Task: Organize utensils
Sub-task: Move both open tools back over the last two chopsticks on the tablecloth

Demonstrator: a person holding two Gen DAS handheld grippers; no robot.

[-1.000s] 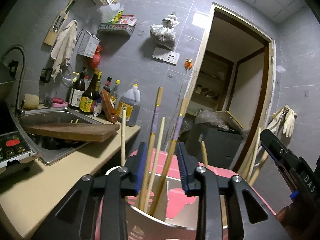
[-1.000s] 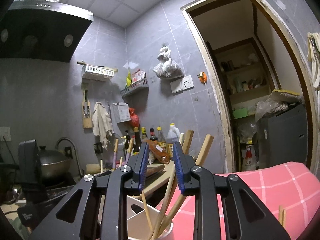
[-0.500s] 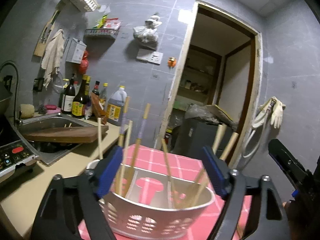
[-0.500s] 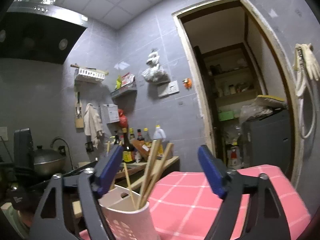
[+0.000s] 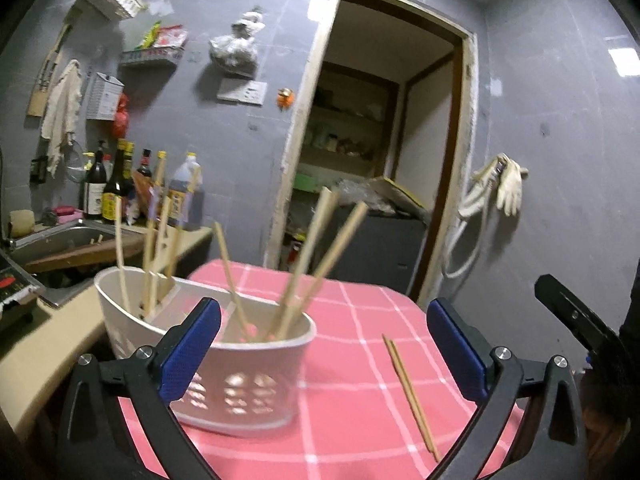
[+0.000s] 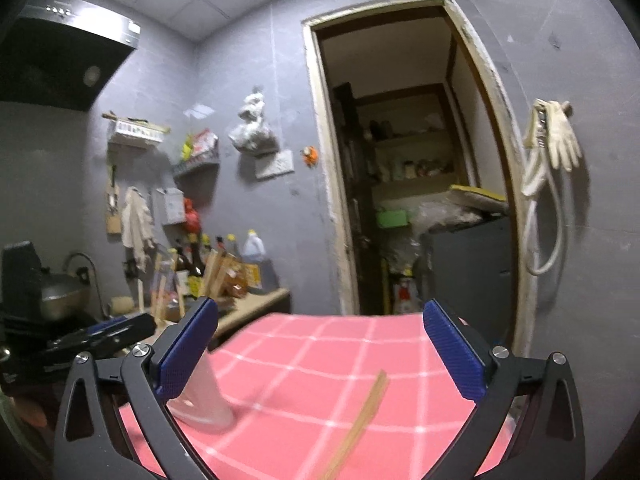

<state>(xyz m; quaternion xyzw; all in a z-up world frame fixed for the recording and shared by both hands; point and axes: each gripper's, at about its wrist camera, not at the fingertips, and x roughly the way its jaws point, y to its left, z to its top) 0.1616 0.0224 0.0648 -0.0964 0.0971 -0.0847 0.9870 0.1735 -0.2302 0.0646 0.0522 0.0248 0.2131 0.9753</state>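
A white slotted utensil holder [image 5: 224,384] stands on the pink checked tablecloth [image 5: 360,312], with several wooden chopsticks [image 5: 316,256] upright in it. Two loose chopsticks [image 5: 410,394] lie on the cloth to its right. My left gripper [image 5: 320,308] is drawn back from the holder. Its jaws are opening wide, and the pads touch nothing. My right gripper [image 6: 320,306] is also opening wide with nothing held. A loose chopstick [image 6: 360,420] lies on the cloth below it, and the holder's edge [image 6: 204,392] shows behind its left finger.
A counter with a sink [image 5: 60,240], a wooden board and several bottles [image 5: 116,196] runs along the left. An open doorway [image 5: 380,160] lies beyond the table, with gloves [image 5: 508,188] and a hose hanging to its right. A range hood [image 6: 68,48] hangs at the upper left.
Both grippers went from nearly shut around chopsticks in the holder to wide open. They let the chopsticks go and pulled back, so the holder now looks smaller and farther off.
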